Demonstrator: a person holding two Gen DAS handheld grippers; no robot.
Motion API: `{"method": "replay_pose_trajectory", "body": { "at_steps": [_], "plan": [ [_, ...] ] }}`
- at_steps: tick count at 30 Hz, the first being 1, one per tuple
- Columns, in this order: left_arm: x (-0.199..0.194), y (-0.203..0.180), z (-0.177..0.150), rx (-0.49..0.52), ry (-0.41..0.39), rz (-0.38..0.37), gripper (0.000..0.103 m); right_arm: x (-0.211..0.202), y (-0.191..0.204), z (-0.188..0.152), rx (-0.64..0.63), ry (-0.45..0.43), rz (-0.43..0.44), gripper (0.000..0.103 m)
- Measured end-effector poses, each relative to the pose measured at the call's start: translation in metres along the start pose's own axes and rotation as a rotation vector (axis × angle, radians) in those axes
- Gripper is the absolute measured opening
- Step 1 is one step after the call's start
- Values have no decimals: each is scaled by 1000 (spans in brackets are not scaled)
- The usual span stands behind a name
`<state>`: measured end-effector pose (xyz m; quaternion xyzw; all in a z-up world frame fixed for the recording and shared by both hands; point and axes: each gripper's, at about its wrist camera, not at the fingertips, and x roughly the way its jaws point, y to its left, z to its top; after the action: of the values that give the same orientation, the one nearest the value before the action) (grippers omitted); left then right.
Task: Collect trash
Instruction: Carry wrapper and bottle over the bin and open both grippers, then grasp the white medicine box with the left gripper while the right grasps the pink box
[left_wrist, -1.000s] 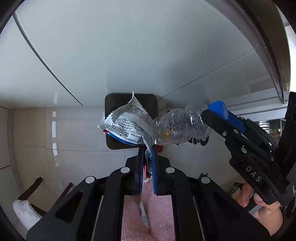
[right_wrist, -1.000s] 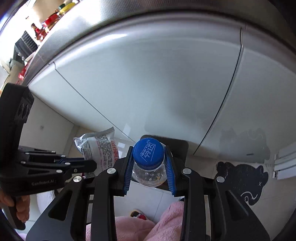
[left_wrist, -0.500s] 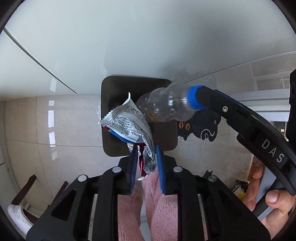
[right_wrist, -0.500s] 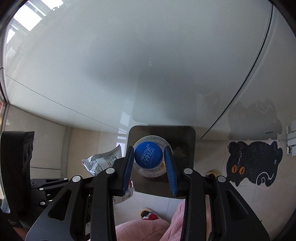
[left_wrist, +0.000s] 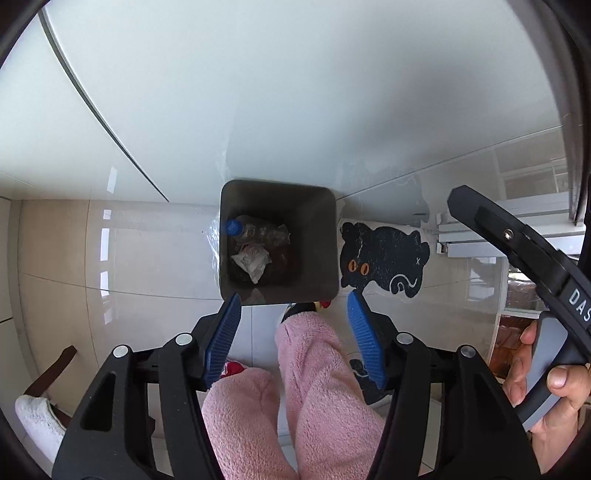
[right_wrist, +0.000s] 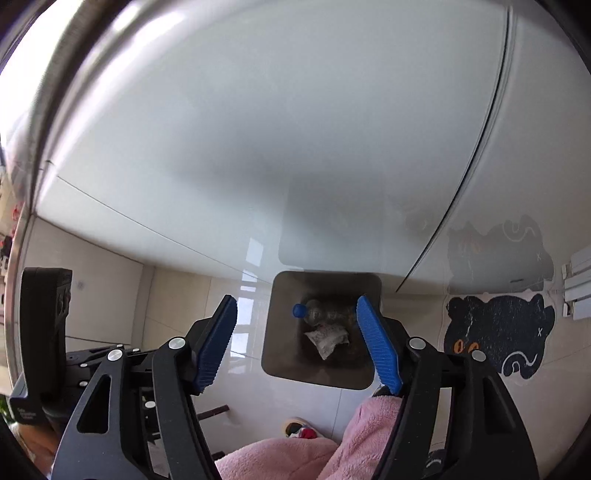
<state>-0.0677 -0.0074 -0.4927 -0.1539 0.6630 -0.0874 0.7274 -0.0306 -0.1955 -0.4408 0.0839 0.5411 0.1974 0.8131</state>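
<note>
A dark square trash bin (left_wrist: 317, 243) stands on the tiled floor against a white cabinet; it also shows in the right wrist view (right_wrist: 284, 332). Inside lie a clear plastic bottle with a blue cap (left_wrist: 255, 230) (right_wrist: 314, 313) and a crumpled printed wrapper (left_wrist: 253, 260) (right_wrist: 327, 339). My left gripper (left_wrist: 293, 328) is open and empty, high above the bin's near rim. My right gripper (right_wrist: 299, 343) is open and empty, above the bin; it shows from the side in the left wrist view (left_wrist: 517, 251).
A black cat-shaped mat (left_wrist: 384, 258) (right_wrist: 498, 332) lies on the floor right of the bin. The person's pink-trousered legs (left_wrist: 306, 387) stand below the grippers. A white slipper (left_wrist: 35, 421) lies at far left. White cabinet doors (left_wrist: 258, 92) rise behind the bin.
Both grippers have opened. The wrapper has dropped from the left gripper and the bottle from the right; both now lie in the bin.
</note>
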Motion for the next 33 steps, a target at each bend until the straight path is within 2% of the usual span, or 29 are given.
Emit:
{"method": "replay_pose_trajectory", "body": {
  "at_steps": [2,6,8,10,13,16,18,23,33],
  "plan": [
    [-31,-6,0,4,-56,-6,66,-38,11,8,-31,-58,11,81],
    [-94,-20,6,20,-164,-16,69,-108,26,24,-90,-170,29,90],
    [-125,-25,11,22,-225,-20,74,-136,29,35,-117,-220,36,91],
    [-154,-31,16,22,-285,-22,78,-160,31,49,-137,-266,20,100],
    [-189,-40,26,27,-383,-9,88,-183,22,71,-162,-328,-2,100],
    [-223,-51,40,21,-459,-4,92,-200,14,91,-190,-370,-28,100],
    [-241,-58,51,8,-488,-15,94,-203,9,104,-208,-392,-39,100],
    [-260,-73,84,-25,-544,13,94,-206,4,140,-260,-431,-74,100],
    [-246,-78,147,-135,-559,82,94,-166,-16,192,-332,-382,-107,100]
  ]
}}
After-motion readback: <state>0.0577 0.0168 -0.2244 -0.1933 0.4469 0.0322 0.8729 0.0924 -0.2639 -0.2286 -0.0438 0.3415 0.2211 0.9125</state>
